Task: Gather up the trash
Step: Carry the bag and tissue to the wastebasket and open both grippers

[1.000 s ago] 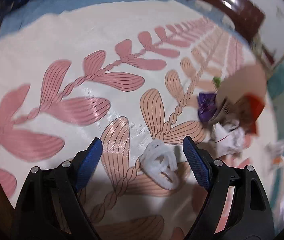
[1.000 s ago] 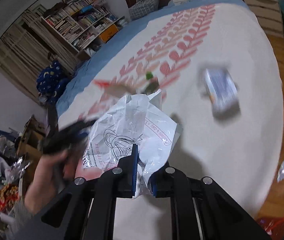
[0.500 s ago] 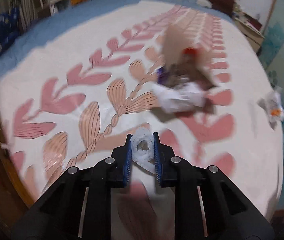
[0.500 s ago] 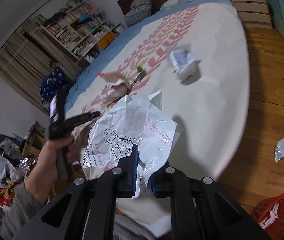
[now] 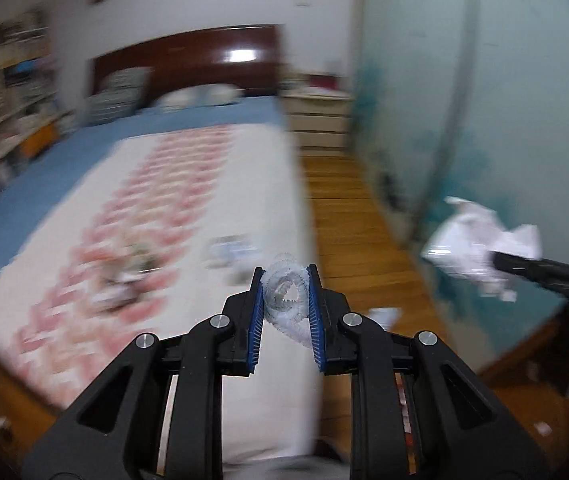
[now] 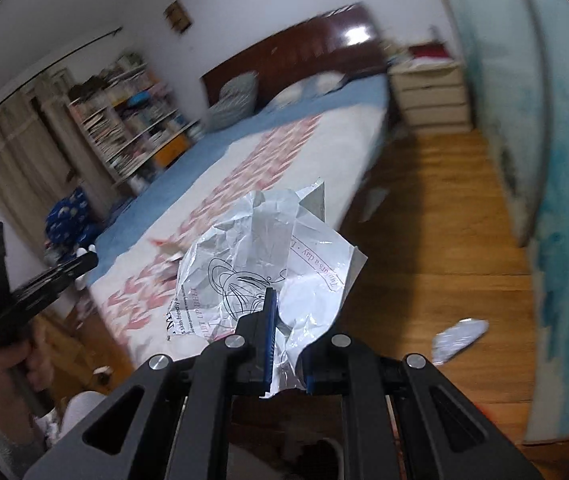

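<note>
My left gripper (image 5: 284, 300) is shut on a white foam net sleeve (image 5: 286, 298), held in the air over the bed's right edge. My right gripper (image 6: 286, 332) is shut on a crumpled white plastic bag (image 6: 268, 256) with printed drawing and text. That bag also shows at the right of the left wrist view (image 5: 480, 240). The left gripper shows at the far left of the right wrist view (image 6: 36, 284), in a hand. Blurred trash lies on the bedspread (image 5: 128, 276), with a small packet (image 5: 230, 250) beside it.
The bed (image 6: 284, 152) has a leaf-pattern cover and a dark headboard (image 5: 188, 60). A wooden floor (image 6: 444, 240) runs between the bed and a teal wall. A silver wrapper (image 6: 460, 336) and another scrap (image 5: 382, 315) lie on the floor. A bookshelf (image 6: 124, 116) stands left.
My left gripper closed on the foam net, lifted it off the bed and swung right toward the floor side. The right gripper, still holding the bag, has turned toward the floor.
</note>
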A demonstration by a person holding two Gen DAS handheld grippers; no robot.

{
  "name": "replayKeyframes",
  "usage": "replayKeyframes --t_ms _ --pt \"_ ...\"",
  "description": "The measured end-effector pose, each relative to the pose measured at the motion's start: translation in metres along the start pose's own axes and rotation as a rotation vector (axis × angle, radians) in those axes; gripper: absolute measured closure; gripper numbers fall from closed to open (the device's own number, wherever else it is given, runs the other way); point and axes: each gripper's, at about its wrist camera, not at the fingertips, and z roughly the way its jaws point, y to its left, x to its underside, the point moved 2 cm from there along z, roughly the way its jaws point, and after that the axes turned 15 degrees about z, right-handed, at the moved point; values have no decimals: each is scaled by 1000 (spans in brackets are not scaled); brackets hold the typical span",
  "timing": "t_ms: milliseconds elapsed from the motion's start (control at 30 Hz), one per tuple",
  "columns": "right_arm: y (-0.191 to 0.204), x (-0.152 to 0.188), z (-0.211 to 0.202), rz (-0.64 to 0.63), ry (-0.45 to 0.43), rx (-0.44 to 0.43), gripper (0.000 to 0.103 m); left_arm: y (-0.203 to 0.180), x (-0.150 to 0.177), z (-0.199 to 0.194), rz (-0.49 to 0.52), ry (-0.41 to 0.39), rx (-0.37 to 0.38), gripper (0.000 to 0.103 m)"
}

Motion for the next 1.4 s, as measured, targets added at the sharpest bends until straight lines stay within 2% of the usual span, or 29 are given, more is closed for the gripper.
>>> replayKeyframes --t_ms 133,200,300,400,500,533,667,900,1033,1133,1200,1233,1267,1400 --pt "-78 9 -42 78 -22 122 90 -104 -32 23 91 -14 204 83" --pt "-117 23 -55 133 -18 177 90 -140 -37 32 101 -14 284 83" --pt "-176 52 -71 236 -7 248 90 -194 -34 57 139 19 365 83" --pt "-223 86 -75 325 17 308 90 -224 -15 92 117 90 419 83" --pt "-252 118 -71 376 68 348 90 -241 15 132 89 197 416 83" --pt "-260 129 -66 388 89 355 90 -246 31 149 76 255 413 83" --pt "-281 167 -38 438 178 370 90 -259 61 181 67 412 390 83" --pt "-274 203 -1 470 260 378 89 -271 79 205 117 480 402 82" --pt "-270 197 3 464 259 377 88 -272 85 213 112 528 401 81" --pt "-268 185 6 467 245 396 82 -275 85 217 117 534 393 73" --pt "-272 184 0 486 226 401 59 -277 86 216 118 537 397 57" --pt "-273 183 -2 491 220 407 57 -278 86 215 125 535 392 41" --pt "-275 183 -5 493 216 416 56 -279 85 213 138 527 379 35" --pt "-279 178 -16 512 195 434 56 -280 82 207 166 511 361 31"
